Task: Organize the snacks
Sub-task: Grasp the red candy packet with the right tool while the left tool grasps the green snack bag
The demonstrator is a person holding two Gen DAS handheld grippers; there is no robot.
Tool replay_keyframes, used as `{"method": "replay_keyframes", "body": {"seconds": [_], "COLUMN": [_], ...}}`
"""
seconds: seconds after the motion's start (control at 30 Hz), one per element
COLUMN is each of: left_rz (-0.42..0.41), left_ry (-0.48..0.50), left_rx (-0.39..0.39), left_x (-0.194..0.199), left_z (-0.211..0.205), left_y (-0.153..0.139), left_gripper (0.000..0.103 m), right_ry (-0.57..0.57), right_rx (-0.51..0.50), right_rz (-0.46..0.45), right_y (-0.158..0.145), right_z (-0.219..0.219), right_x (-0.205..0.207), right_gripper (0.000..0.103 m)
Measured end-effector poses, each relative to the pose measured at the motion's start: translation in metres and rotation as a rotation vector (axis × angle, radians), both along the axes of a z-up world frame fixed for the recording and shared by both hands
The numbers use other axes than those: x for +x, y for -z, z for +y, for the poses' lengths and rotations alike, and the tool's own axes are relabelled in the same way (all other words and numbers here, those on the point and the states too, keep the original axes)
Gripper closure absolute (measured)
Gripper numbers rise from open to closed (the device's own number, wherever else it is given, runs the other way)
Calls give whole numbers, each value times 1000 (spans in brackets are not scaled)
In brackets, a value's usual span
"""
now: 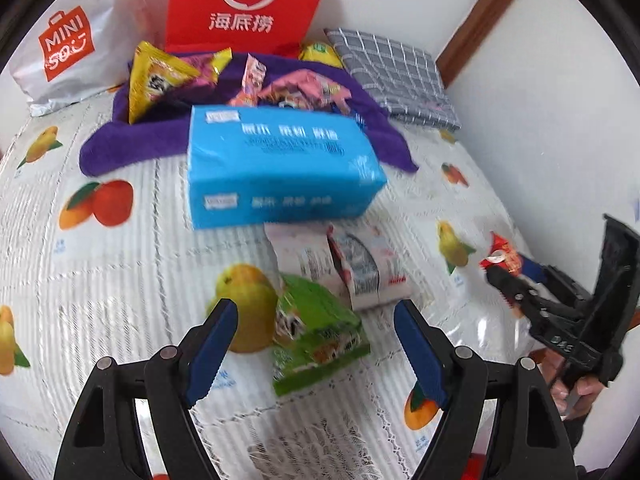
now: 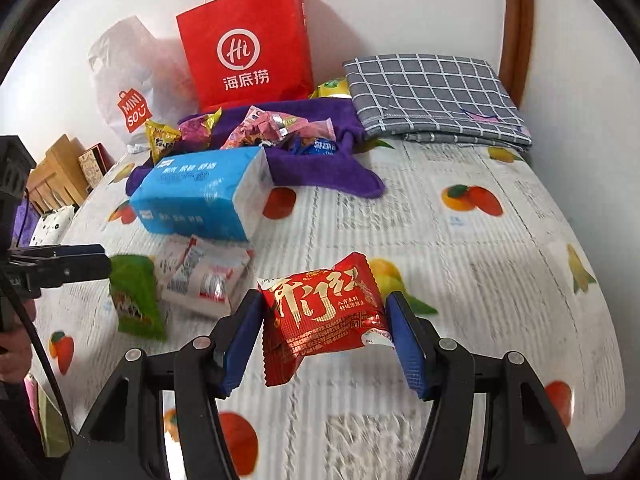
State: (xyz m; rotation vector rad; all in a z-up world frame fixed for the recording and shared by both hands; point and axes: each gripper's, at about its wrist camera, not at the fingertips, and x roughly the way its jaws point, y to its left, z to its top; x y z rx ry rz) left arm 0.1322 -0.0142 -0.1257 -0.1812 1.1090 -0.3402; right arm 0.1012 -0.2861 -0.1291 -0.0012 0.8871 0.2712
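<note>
between the right gripper [image 2: 324, 340]'s blue fingers [image 2: 408, 344], a red snack packet [image 2: 324, 312] is clamped by its side edges and held clear above the fruit-print tabletop [image 2: 460, 248]. the left gripper [image 1: 316, 348] hangs with its fingers spread wide and nothing between them, just over a green snack packet [image 1: 316, 332] that lies flat, touching a white wrapped snack [image 1: 352, 268] beside it. further back sits a blue tissue pack [image 1: 276, 168], and behind that a purple cloth [image 1: 128, 144] carrying a heap of snacks: a yellow packet [image 1: 156, 76] and pink wrappers [image 1: 304, 88] among them. a red paper bag [image 1: 248, 0] and a white shopping bag [image 1: 68, 48] stand at the wall, near a folded checked cloth [image 2: 432, 96].

judging from the heap, the cloth looks like the gathering place. for the red packet, a steady carry over the tissue pack and a low release onto the cloth would suit, since the grip is on crinkly film that may slip. for the green one, the left fingers should drop lower and straddle its narrower width, keeping off the white snack so only one is pinched.
</note>
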Motion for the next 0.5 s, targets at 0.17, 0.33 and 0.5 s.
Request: {"method": "replay_keyframes", "body": {"seconds": [0.17,0.33,0.5], "left_rz": [10,8,4], "left_ry": [-53,-92,-109], "left_rx": [73,62,46], "left_x": [-3,-6,-12], "left_z": [-12,-15,-12], "left_y": [18,31,28], "left_gripper": [24,44,55], "right_ry": [-11,-32,-80], "right_rx": [16,27,25], "right_rz": [-6,-5,14], "right_y": [4,6,7], "right_z": [-9,-13,-7], "right_x": [-14,-22,-24], "right_gripper": [41,41,41]}}
